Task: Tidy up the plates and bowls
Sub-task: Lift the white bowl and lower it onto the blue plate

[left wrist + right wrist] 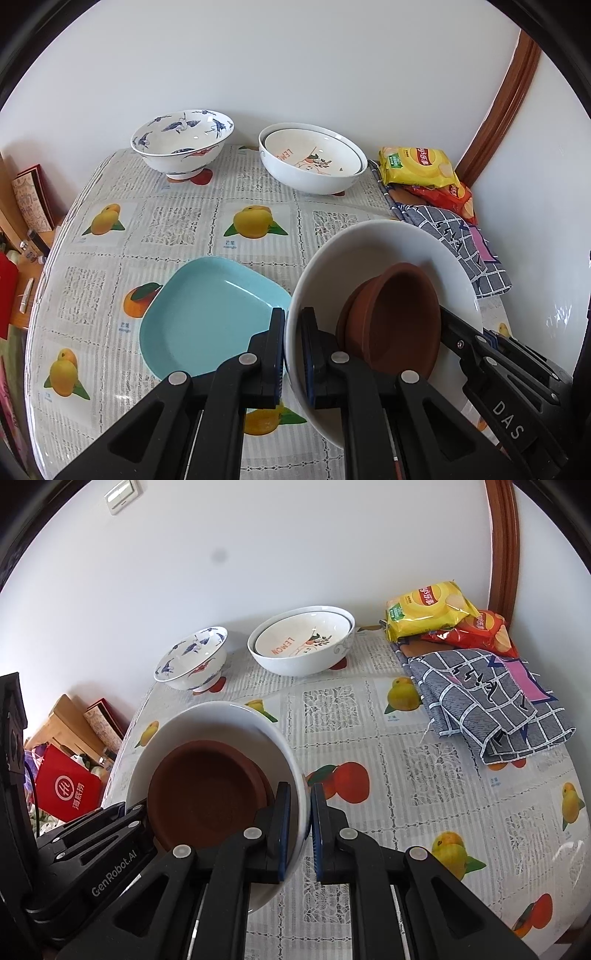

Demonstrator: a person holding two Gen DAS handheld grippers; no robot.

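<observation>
Both grippers hold one large white bowl (373,251) above the table. My left gripper (293,354) is shut on its left rim. My right gripper (301,827) is shut on its right rim; the bowl shows in that view too (221,716). Inside it lie nested brown dishes (395,317), also in the right wrist view (207,794). A light blue plate (207,317) lies on the table just left of the bowl. A blue-patterned footed bowl (181,144) and a white bowl holding a lemon-print plate (314,162) stand at the back.
Yellow and red crisp bags (432,609) and a folded checked cloth (487,709) lie at the back right. The fruit-print tablecloth (406,782) covers the table. A red bag (66,790) and boxes stand beyond the left edge. A wall runs behind the table.
</observation>
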